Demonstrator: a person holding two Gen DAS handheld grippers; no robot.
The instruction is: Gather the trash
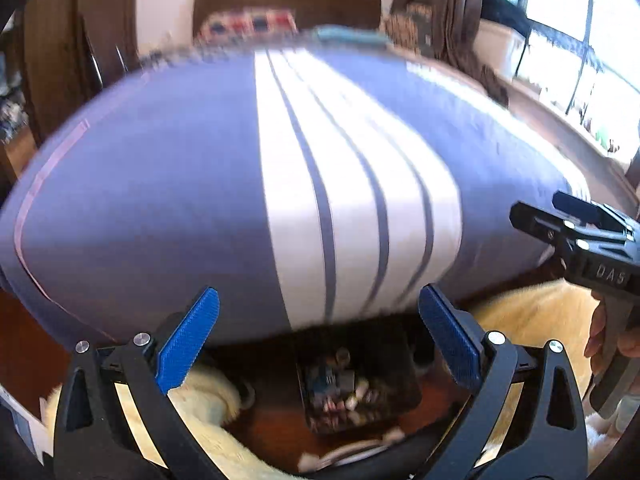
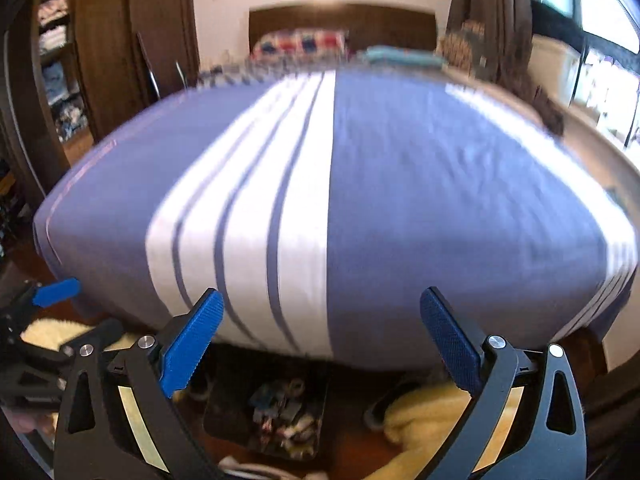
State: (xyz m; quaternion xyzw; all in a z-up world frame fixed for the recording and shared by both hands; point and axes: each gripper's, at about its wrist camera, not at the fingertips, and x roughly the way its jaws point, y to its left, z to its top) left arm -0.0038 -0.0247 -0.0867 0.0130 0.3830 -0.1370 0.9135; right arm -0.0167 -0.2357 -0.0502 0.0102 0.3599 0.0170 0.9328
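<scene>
both views blurred. left gripper point(image 1: 320, 336) stood with its blue pads point(image 1: 188, 340) spread as wide as they went, nothing between them. right gripper point(image 2: 322, 338) the same: jaws fully apart, pads point(image 2: 450, 344) bare, nothing held.

bed point(image 1: 160, 200) filled the upper and middle part of both views, covered in a blue-grey sheet with a band of white stripes point(image 1: 352, 208) running from 12 to 6 o'clock. dark headboard point(image 1: 288, 4) at 12, patterned pillow point(image 1: 248, 24) just under it. window point(image 1: 580, 40) at 2 o'clock, brown curtain point(image 1: 440, 8) beside it.

trash bin point(image 1: 356, 384), a dark box on the wooden floor point(image 1: 24, 352), sat at 6 o'clock in the left view, just below the foot of the bed, between and beyond the two pads. mixed scraps of trash point(image 1: 340, 392) lay inside it, blue, white and pinkish bits, too blurred to name. in the right view the same bin point(image 2: 272, 416) sat at 6 to 7 o'clock.

cream fluffy rug point(image 1: 532, 320) lay on the floor on both sides of the bin.

right gripper's black body also showed at 3 o'clock in the left view, a person's hand point(image 1: 612, 344) on its grip. left gripper's pad showed at 9 o'clock in the right view.
</scene>
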